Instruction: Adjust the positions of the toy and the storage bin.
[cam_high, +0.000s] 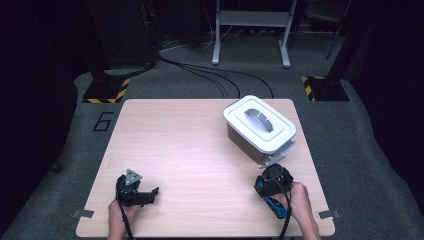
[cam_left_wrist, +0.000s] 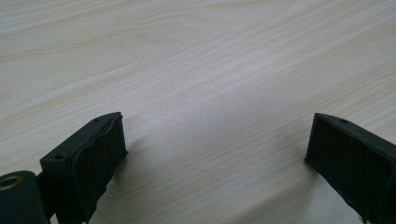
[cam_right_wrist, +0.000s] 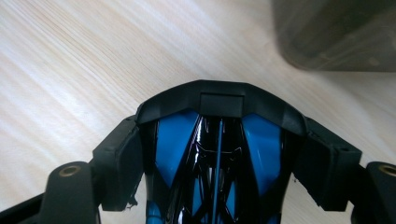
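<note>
So our right gripper (cam_high: 270, 187) is clamped on a glossy blue-and-black computer mouse (cam_right_wrist: 217, 154), long axis running along the jaws. The lidded storage box (cam_high: 259, 129), white lid and grey walls, sits just ahead, touching or nearly. Left gripper (cam_left_wrist: 215, 154) rests wide open and empty on the pale woodgrain table (cam_high: 190, 145), well apart.

lidded box (cam_high: 260, 130) blocking far right, table (cam_high: 175, 145) left open

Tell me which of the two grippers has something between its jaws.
The right gripper: a blue-and-black object sits clamped between its jaws. The left gripper stands open over bare wooden table.
</note>
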